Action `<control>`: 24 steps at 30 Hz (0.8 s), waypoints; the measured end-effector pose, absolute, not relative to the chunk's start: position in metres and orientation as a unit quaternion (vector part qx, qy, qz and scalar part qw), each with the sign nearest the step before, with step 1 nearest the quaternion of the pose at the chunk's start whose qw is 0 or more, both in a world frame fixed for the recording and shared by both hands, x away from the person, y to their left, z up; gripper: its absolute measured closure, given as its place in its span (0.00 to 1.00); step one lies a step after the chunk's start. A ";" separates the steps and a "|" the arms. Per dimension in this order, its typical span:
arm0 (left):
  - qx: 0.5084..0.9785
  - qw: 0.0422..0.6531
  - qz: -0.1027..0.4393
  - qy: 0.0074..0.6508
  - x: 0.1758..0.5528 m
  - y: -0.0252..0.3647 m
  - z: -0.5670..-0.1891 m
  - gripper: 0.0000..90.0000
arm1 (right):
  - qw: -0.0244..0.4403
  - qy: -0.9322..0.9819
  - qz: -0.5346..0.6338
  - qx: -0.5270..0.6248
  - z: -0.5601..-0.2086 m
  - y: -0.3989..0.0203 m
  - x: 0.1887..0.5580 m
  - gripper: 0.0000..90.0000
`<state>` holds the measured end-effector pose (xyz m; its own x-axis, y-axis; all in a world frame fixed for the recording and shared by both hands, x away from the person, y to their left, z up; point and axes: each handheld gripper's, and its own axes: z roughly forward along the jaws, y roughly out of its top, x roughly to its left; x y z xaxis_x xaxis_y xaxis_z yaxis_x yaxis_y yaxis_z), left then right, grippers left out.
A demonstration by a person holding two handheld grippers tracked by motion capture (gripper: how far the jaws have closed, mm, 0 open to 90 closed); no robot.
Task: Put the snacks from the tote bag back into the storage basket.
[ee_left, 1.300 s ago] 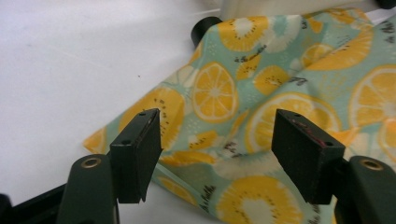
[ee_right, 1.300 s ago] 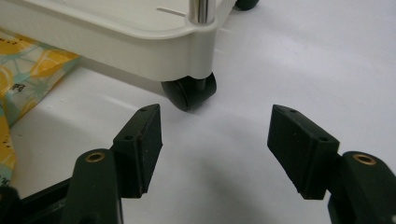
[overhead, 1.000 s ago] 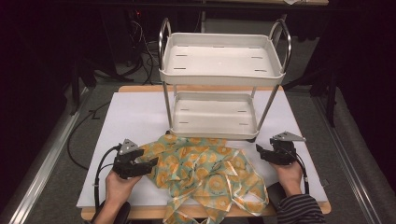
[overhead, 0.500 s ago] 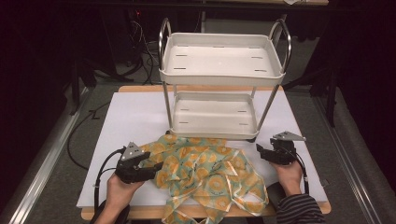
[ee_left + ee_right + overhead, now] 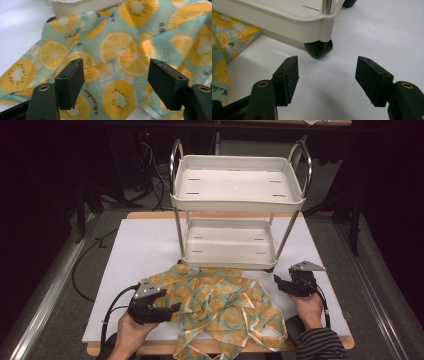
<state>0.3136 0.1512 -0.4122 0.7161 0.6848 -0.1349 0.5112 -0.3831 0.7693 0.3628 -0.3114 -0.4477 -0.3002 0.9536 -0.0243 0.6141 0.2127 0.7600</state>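
A crumpled cloth (image 5: 225, 305) printed with orange and lemon slices on pale green lies on the white table cover in front of a small white two-tier cart (image 5: 237, 202). My left gripper (image 5: 174, 309) is at the cloth's left edge, jaws pointing right over the fabric. Its jaws have just been opening and now stand wide. In the left gripper view (image 5: 116, 72) the cloth (image 5: 120, 50) spreads beyond the pads and nothing is between them. My right gripper (image 5: 278, 283) rests open on the bare cover to the right of the cloth. Its own view (image 5: 327, 67) faces a black cart wheel (image 5: 318, 48).
The cart's lower tray (image 5: 287, 20) stands just behind the cloth, with the cloth's far edge reaching under it. The white cover (image 5: 145, 250) ends at a wooden table edge (image 5: 345, 340) near the person. Cables (image 5: 85, 270) trail off the table's left side.
My left gripper has slid toward the table's near edge and slightly right along the cloth's left side. The right gripper and the cart have stayed put.
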 end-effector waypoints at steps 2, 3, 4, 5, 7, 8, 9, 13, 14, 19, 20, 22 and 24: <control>0.826 0.420 0.102 0.361 0.312 0.150 -0.412 0.33 | 0.258 0.735 0.330 0.533 -0.448 -0.311 0.363 0.40; 0.831 0.418 0.098 0.353 0.310 0.145 -0.413 0.33 | 0.256 0.734 0.331 0.534 -0.447 -0.311 0.363 0.40; 0.834 0.415 0.099 0.349 0.309 0.144 -0.413 0.33 | 0.258 0.733 0.333 0.534 -0.447 -0.312 0.363 0.40; 0.835 0.414 0.099 0.348 0.308 0.142 -0.413 0.33 | 0.258 0.733 0.332 0.534 -0.447 -0.311 0.363 0.40; 0.836 0.418 0.095 0.342 0.306 0.139 -0.412 0.33 | 0.258 0.734 0.329 0.534 -0.448 -0.312 0.363 0.39; 0.836 0.418 0.095 0.342 0.306 0.139 -0.412 0.33 | 0.261 0.735 0.331 0.531 -0.448 -0.313 0.364 0.39; 0.840 0.417 0.094 0.335 0.304 0.136 -0.412 0.33 | 0.256 0.732 0.333 0.537 -0.447 -0.313 0.363 0.39; 0.840 0.424 0.077 0.331 0.300 0.131 -0.412 0.33 | 0.258 0.734 0.332 0.534 -0.448 -0.312 0.363 0.39; 0.840 0.424 0.073 0.329 0.300 0.130 -0.412 0.33 | 0.258 0.734 0.331 0.534 -0.448 -0.312 0.363 0.39; 0.843 0.425 0.070 0.323 0.296 0.126 -0.411 0.33 | 0.256 0.734 0.332 0.535 -0.448 -0.312 0.364 0.40; 0.842 0.427 0.072 0.321 0.294 0.124 -0.410 0.32 | 0.252 0.735 0.330 0.536 -0.448 -0.312 0.364 0.40; 0.847 0.424 0.071 0.313 0.291 0.119 -0.410 0.32 | 0.250 0.733 0.332 0.538 -0.448 -0.313 0.364 0.40; 0.854 0.414 0.075 0.305 0.288 0.114 -0.412 0.32 | 0.251 0.734 0.332 0.538 -0.448 -0.312 0.364 0.40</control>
<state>0.2882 0.1139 -0.4117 0.8029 0.5829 -0.1251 0.4590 -0.4704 0.7537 0.3644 -0.3123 -0.4481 -0.2963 0.9550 -0.0114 0.6221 0.2020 0.7564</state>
